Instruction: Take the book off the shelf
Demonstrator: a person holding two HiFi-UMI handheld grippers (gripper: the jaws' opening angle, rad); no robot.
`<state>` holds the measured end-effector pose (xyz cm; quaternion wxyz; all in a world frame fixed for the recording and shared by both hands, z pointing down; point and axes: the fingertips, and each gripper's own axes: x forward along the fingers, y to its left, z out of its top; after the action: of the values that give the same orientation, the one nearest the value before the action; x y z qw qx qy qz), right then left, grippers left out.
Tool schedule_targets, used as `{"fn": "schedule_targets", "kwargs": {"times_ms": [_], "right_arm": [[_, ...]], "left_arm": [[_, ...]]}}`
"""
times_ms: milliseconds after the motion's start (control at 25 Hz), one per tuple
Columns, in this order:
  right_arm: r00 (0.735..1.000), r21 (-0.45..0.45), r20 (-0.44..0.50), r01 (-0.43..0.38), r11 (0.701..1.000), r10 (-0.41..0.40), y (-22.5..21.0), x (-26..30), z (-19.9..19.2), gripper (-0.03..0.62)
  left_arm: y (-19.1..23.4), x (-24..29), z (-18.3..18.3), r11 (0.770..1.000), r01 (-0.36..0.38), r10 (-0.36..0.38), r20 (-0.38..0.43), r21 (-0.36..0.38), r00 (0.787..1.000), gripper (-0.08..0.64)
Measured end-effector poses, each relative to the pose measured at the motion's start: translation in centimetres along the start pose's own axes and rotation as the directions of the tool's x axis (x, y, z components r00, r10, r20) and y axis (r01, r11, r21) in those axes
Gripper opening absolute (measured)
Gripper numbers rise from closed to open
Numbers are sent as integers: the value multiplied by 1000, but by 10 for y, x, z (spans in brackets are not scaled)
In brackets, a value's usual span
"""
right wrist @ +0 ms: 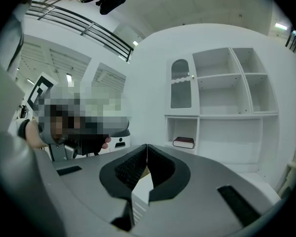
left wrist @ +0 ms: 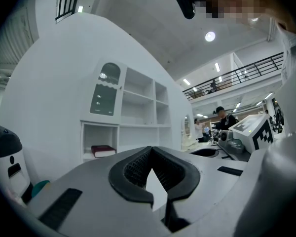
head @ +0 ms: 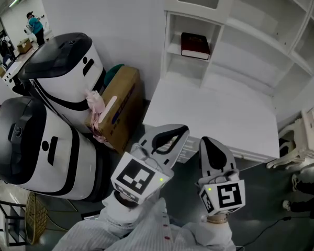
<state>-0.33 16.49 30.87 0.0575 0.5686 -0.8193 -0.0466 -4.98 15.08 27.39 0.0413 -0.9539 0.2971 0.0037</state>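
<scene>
A dark red book [head: 195,45] lies flat in the small lower-left cubby of the white shelf unit [head: 251,41]. It also shows far ahead in the left gripper view as the book [left wrist: 103,150] and in the right gripper view as the book [right wrist: 183,142]. My left gripper [head: 182,130] and right gripper [head: 208,141] hang side by side over the near edge of the white desk, well short of the shelf. Both are shut with nothing between the jaws, as the left gripper [left wrist: 150,149] and the right gripper [right wrist: 147,147] show in their own views.
The white desk top [head: 214,114] stretches between me and the shelf. Two large white-and-black machines [head: 63,72] [head: 36,150] stand at the left, beside a cardboard box [head: 120,106]. A white chair [head: 303,150] sits at the right. People stand far off.
</scene>
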Motion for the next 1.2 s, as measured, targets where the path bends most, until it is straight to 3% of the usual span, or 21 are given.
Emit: {"fn": "schedule_targets", "kwargs": {"times_ms": [720, 1200], "right_arm": [[993, -22, -18, 116, 993, -117, -53, 179, 15, 14], [981, -29, -97, 163, 986, -165, -75, 219, -5, 14]], "left_arm": [[166, 92, -11, 997, 70, -70, -17, 19, 997, 11], [205, 125, -31, 996, 89, -90, -42, -23, 995, 11]]}}
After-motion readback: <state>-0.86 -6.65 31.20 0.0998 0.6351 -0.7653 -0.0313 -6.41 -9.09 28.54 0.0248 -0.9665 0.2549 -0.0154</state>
